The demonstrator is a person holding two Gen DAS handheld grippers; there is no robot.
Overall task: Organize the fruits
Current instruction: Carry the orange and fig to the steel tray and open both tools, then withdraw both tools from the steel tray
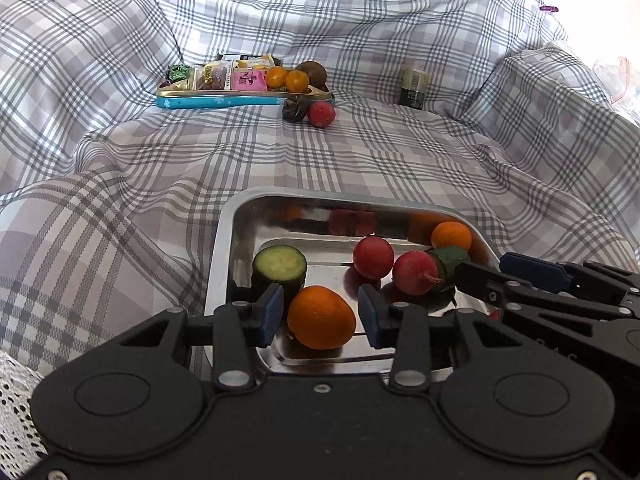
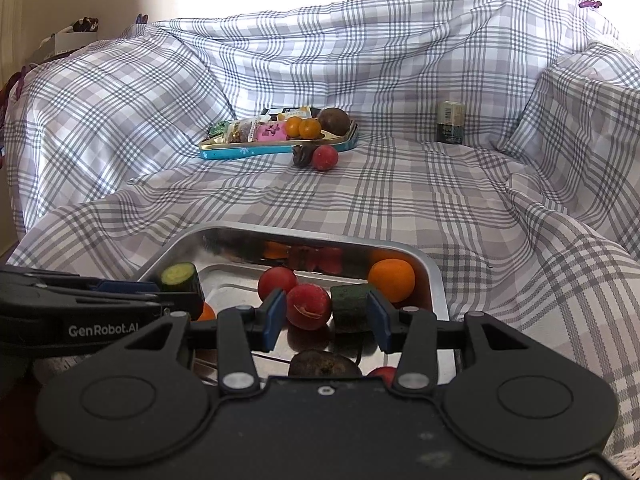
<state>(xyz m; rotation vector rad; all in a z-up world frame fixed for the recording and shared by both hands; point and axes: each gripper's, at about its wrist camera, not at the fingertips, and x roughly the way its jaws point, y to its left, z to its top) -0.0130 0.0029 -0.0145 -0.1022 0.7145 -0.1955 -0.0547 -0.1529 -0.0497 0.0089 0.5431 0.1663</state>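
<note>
Left wrist view: round orange mandarin (image 1: pixel 321 317) in shiny steel tray (image 1: pixel 240 216), dead ahead at twelve o'clock between left gripper (image 1: pixel 321 314) pads, parted wide, gripping nothing. Right gripper (image 2: pixel 326 317) likewise agape, empty, flanking red radish (image 2: pixel 309 306).

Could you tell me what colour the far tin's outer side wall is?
Teal with small white snowflakes; clearest in the left wrist view.

The left gripper (image 1: pixel 320 314) and right gripper (image 2: pixel 326 316) share one build: matte black plastic body, two round raised discs, silver pivot pins and small screws. Each finger carries a blue pad (image 1: pixel 271 314). White lettering (image 2: pixel 103 330) reads "GenRobot.AI" on the left unit's side.
</note>
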